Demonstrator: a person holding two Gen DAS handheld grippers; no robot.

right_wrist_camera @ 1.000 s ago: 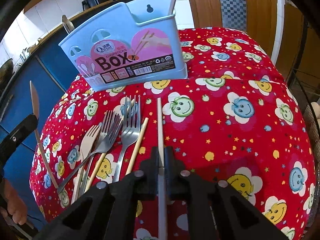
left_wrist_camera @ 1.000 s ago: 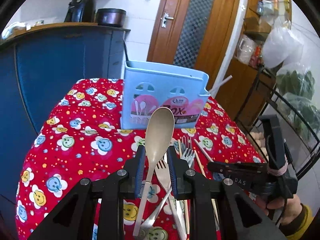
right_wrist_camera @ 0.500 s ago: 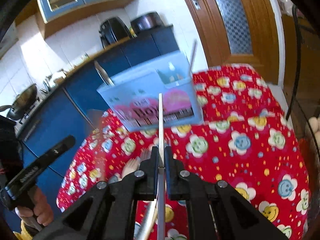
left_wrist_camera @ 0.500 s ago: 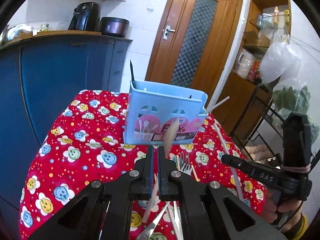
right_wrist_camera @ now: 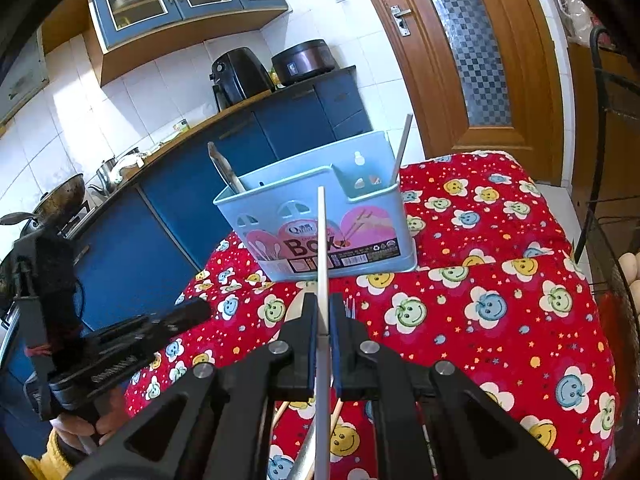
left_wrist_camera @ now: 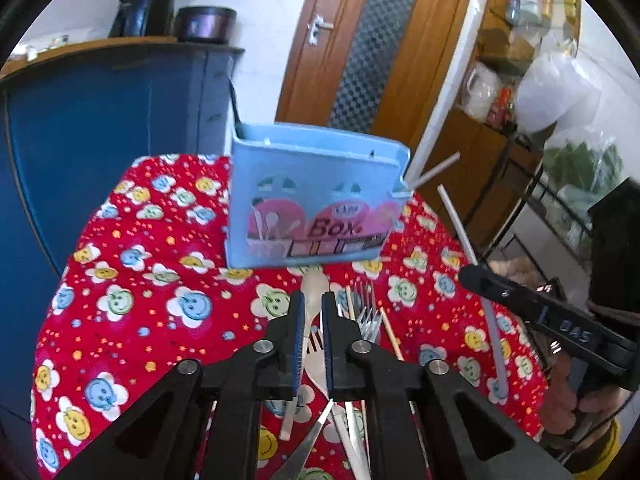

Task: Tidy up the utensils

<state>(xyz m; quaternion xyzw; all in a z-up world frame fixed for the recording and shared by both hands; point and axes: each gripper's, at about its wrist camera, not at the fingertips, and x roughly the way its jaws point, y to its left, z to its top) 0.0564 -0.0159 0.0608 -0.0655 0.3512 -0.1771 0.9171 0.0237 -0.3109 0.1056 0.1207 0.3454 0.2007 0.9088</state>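
Your right gripper [right_wrist_camera: 323, 320] is clenched on a pale chopstick [right_wrist_camera: 322, 248], which rises straight toward the blue box [right_wrist_camera: 340, 232] on the red cloth [right_wrist_camera: 500, 320]. It looks light, stiff and slick — hold near the middle. Your left gripper [left_wrist_camera: 311, 316] — jaws just reopening slightly — straddles a spoon [left_wrist_camera: 314, 288]; whether it grips, I cannot tell.

The table [right_wrist_camera: 500, 320] lies bare to the right of the blue utensil box [right_wrist_camera: 320, 216], while forks [left_wrist_camera: 366, 312] and chopsticks [left_wrist_camera: 390, 332] crowd the cloth before it, and handles poke from the box's top.
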